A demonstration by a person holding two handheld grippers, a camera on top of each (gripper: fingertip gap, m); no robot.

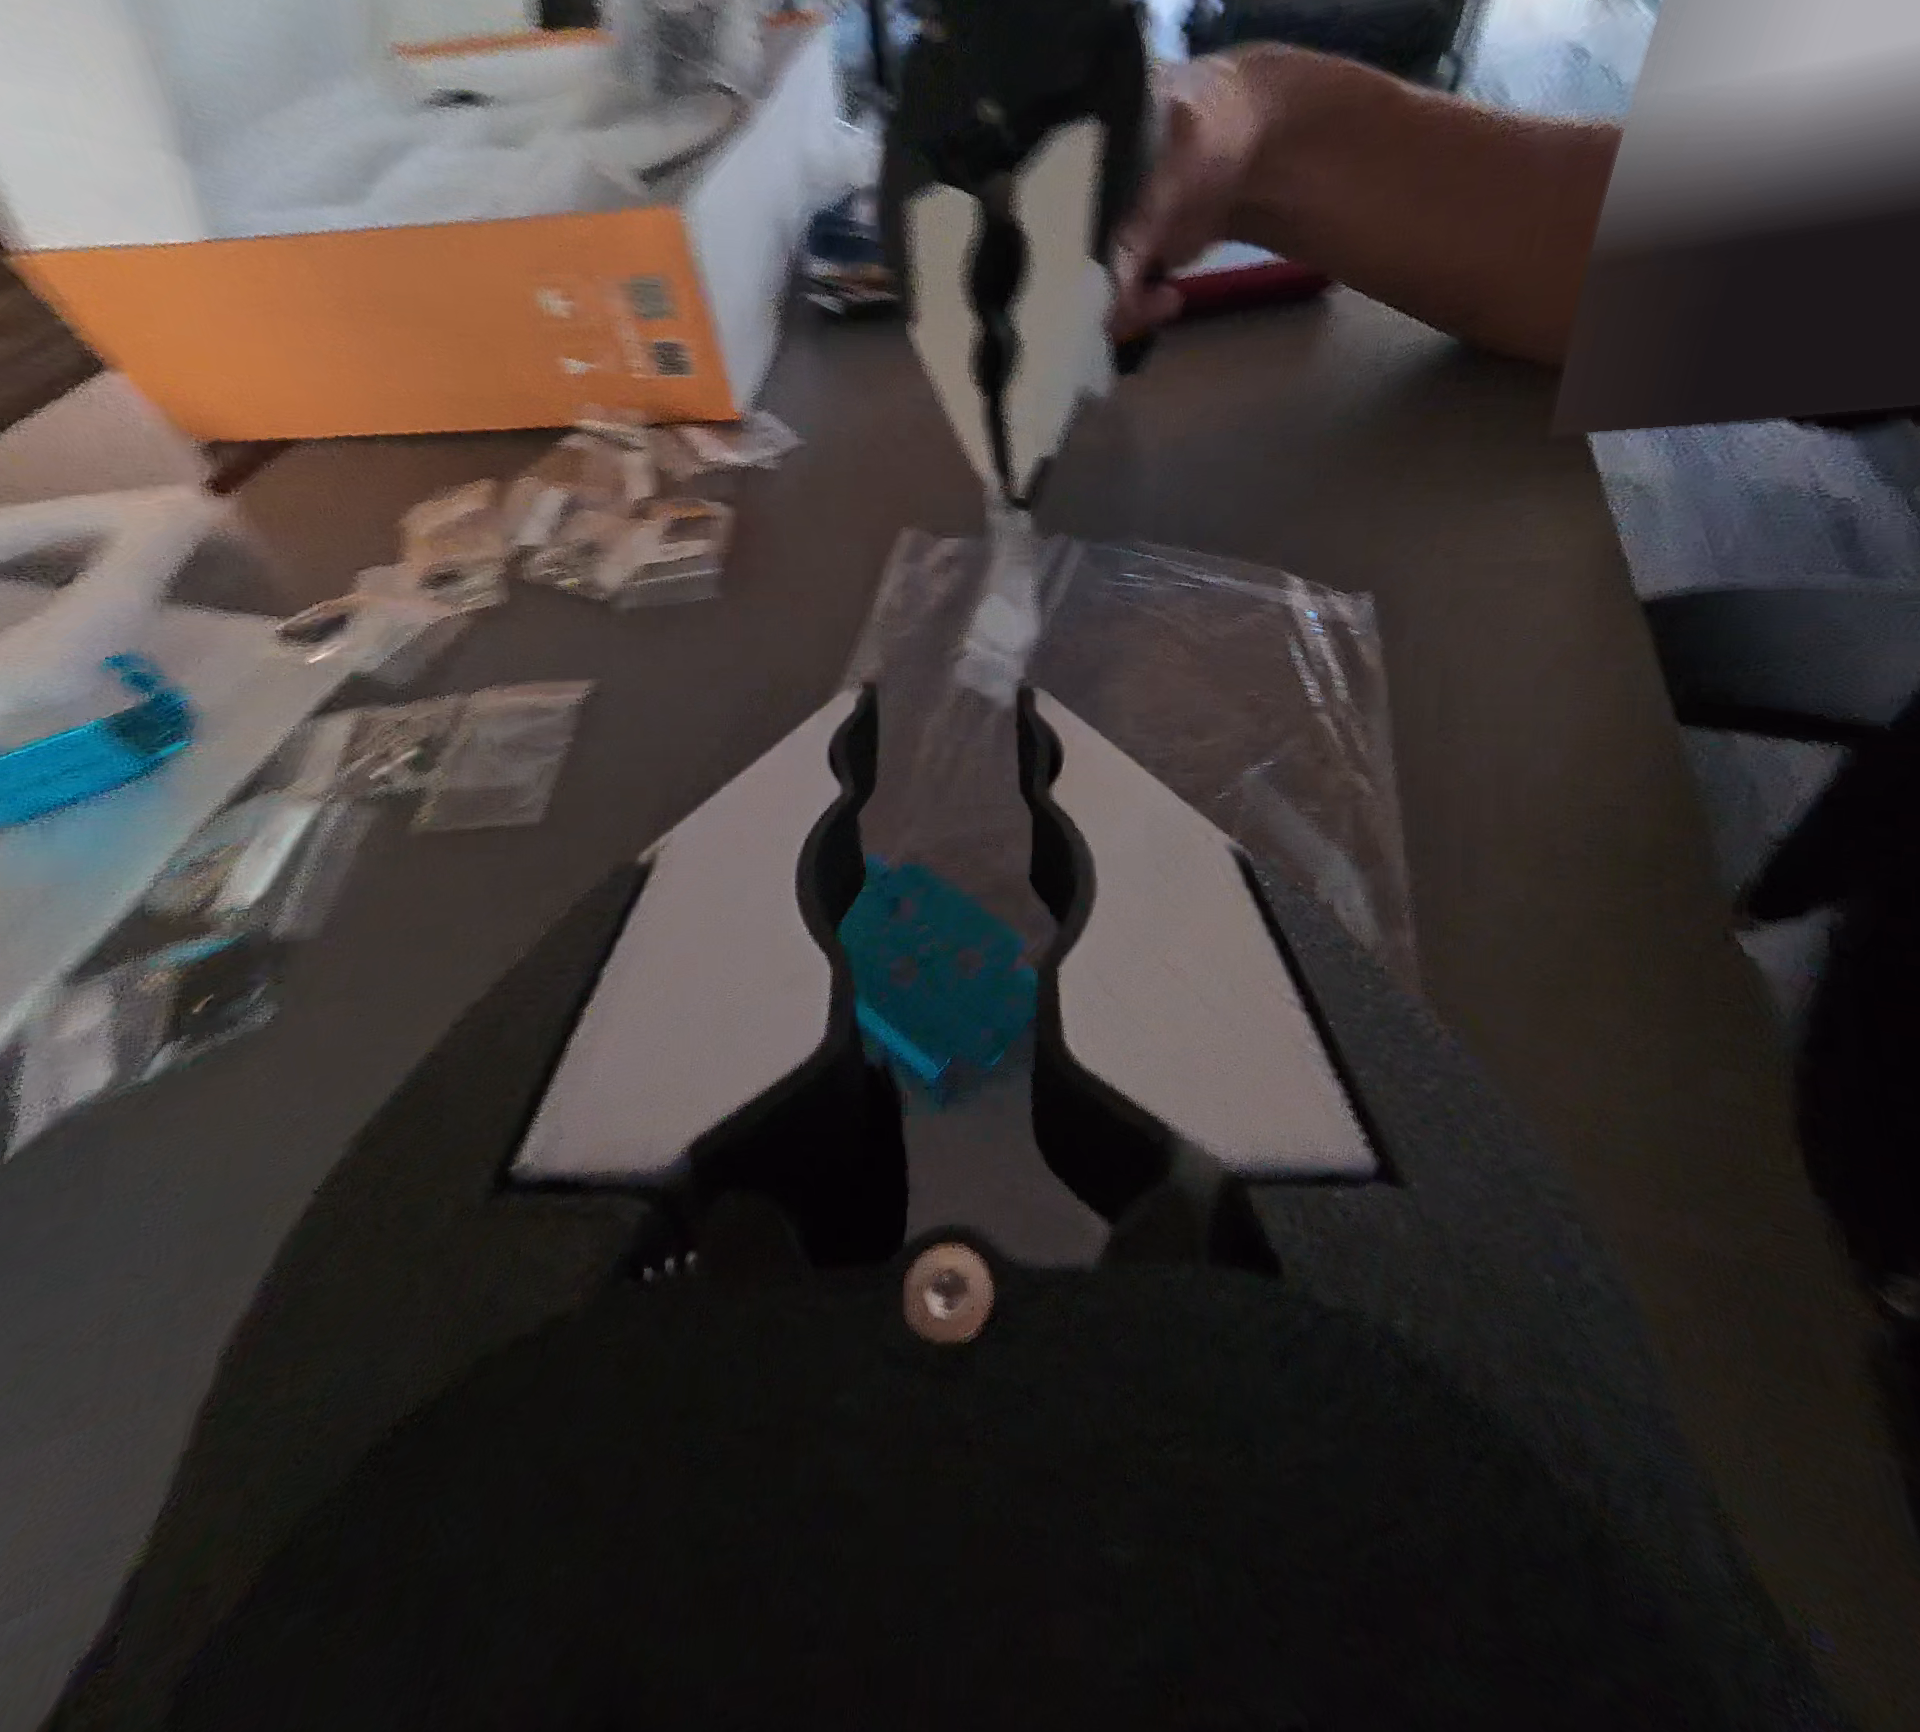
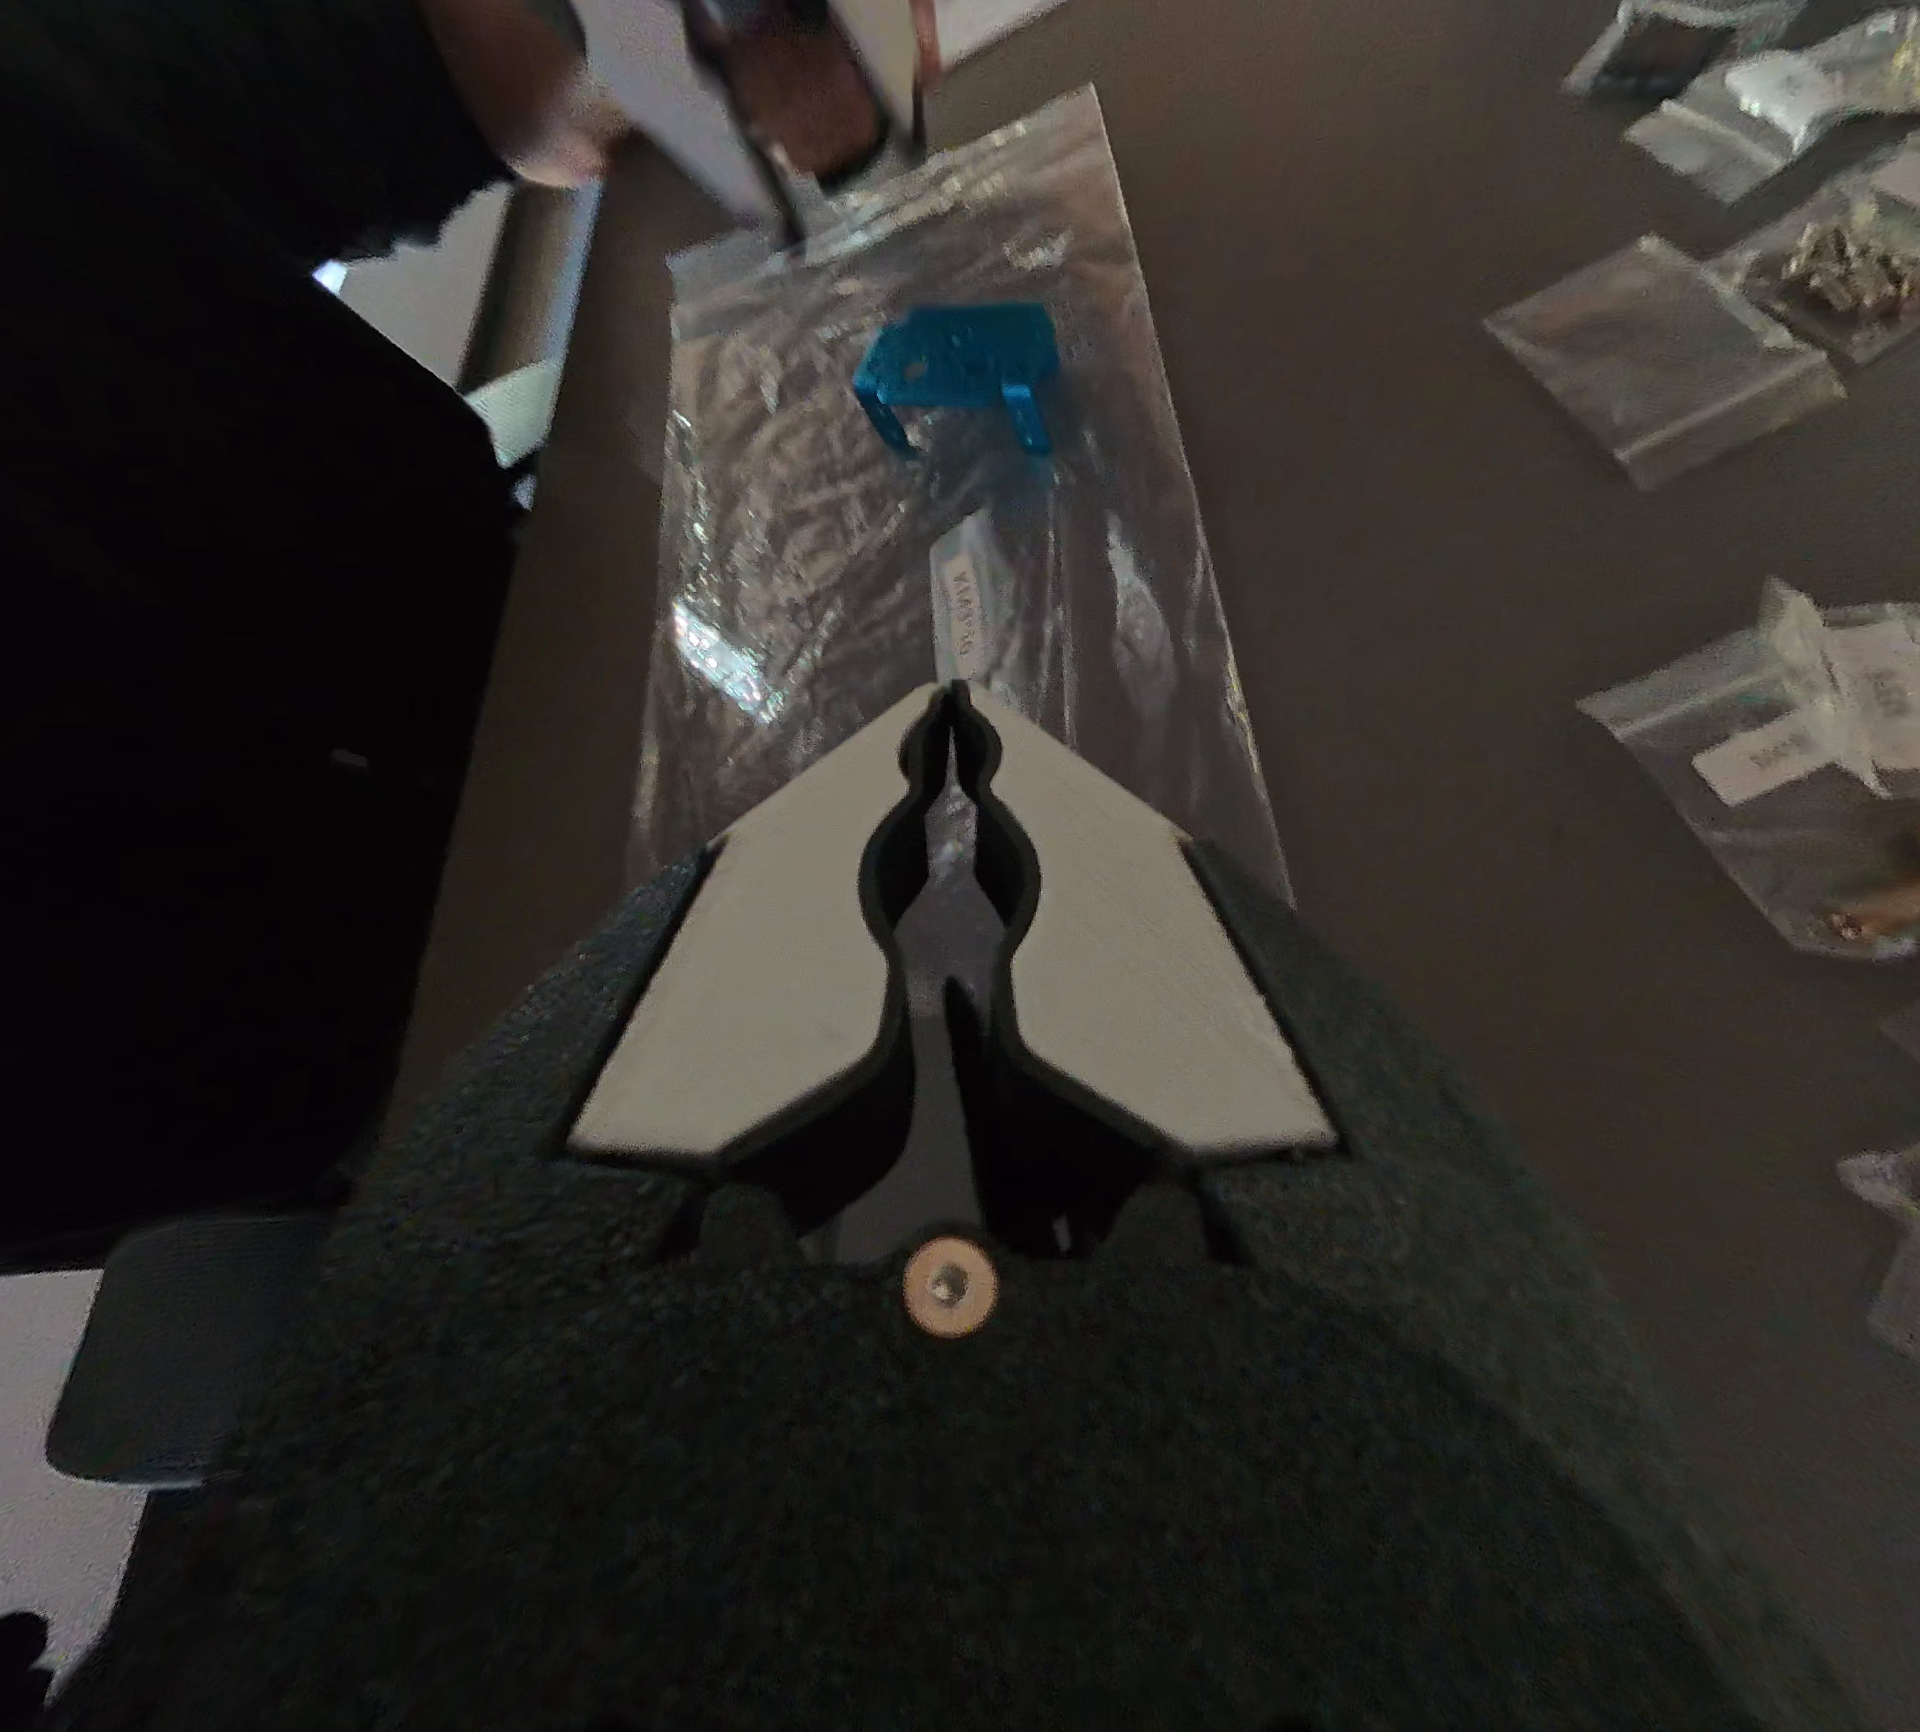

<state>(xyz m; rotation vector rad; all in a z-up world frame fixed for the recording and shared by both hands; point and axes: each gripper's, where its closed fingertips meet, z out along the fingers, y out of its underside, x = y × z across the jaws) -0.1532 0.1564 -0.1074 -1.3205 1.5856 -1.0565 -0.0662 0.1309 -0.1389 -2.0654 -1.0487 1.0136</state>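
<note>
A clear plastic bag (image 2: 831, 539) lies stretched over the dark table (image 2: 1403, 591), with a blue metal bracket (image 2: 951, 378) and a white label (image 2: 971, 602) inside it. My right gripper (image 2: 951, 695) is shut on the near edge of the bag. In the left wrist view it (image 1: 1003, 487) pinches the bag's far end (image 1: 1195, 643). My left gripper (image 1: 948, 695) has its jaws apart over the bag. The blue bracket (image 1: 935, 976) shows in the gap between its fingers. In the right wrist view the left gripper (image 2: 800, 228) meets the bag's far edge.
An open orange and white box (image 1: 416, 321) stands at the back left, with several small clear parts bags (image 1: 582, 519) and a blue metal part (image 1: 94, 747) before it. More small bags (image 2: 1662, 363) lie right of the big bag. A person's forearm (image 1: 1403, 196) and dark sleeve (image 2: 208, 228) are close. One gripper's finger ends stand about 10 centimetres off the other's.
</note>
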